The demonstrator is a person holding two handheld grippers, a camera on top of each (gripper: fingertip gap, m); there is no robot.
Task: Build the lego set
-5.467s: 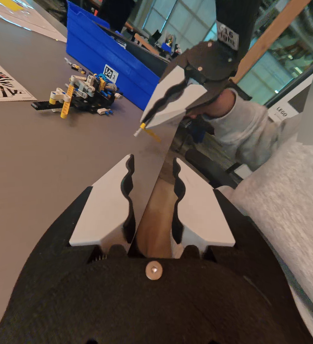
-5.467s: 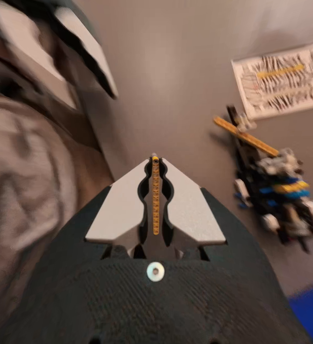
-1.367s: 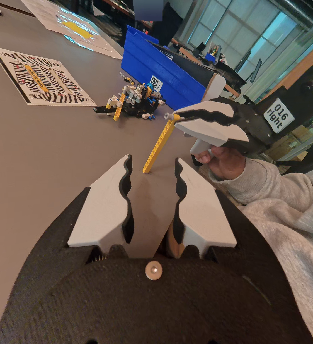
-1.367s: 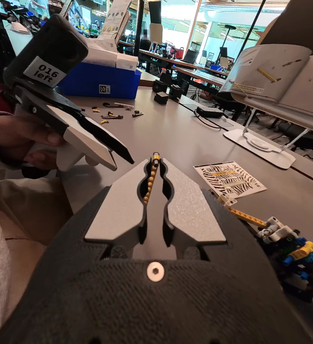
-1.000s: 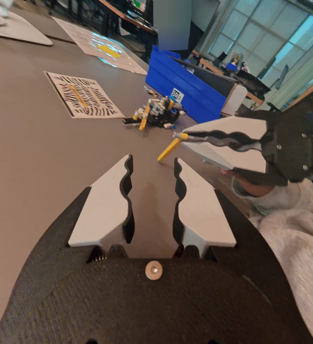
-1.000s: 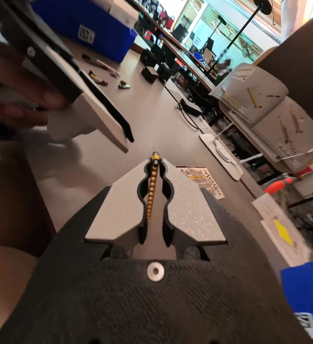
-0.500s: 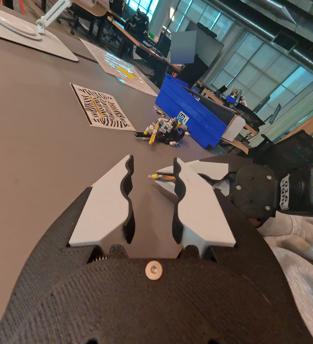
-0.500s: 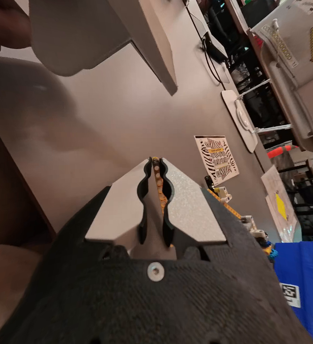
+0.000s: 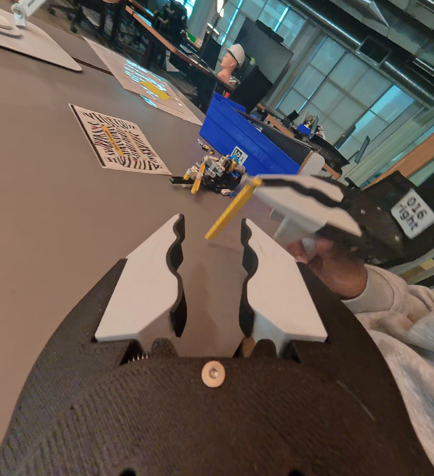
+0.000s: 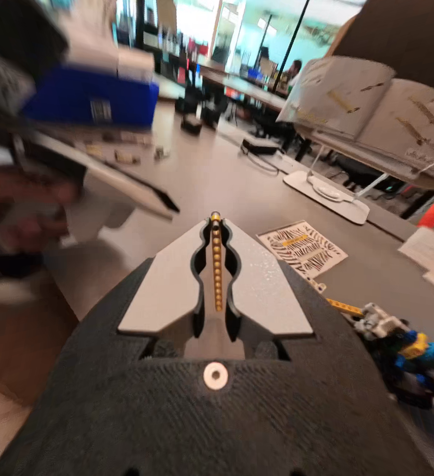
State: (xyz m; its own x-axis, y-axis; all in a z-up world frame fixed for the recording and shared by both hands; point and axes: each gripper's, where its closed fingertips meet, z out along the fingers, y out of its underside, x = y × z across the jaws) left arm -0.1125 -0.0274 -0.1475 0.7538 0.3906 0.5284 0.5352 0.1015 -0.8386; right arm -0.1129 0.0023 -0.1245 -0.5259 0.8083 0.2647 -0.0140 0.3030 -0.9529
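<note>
While the grey worktop takes up most of both views, the real action is small. At 2 o'clock in the left wrist view sits one blue bin, with a second blue bin blurred at 10 o'clock in the right wrist view. One zebra-striped sheet lies at 11 o'clock, and the one half-built lego model rests just right of it, close in front of the bin.

Right tool is clamped tight on one long yellow beam, gripped near its top end with a grey pin there, so the rest hangs down and toward the left tool, which is spread wide and holding nothing. Beam's free end sits just ahead of that gap, not touching either finger.

My take: it's a handoff or regrip. Bring the open tool around the low end squarely, close on the flat sides, and only then let go with the right, or it'll swing. Loose bits near the far bin are too blurry to count.
</note>
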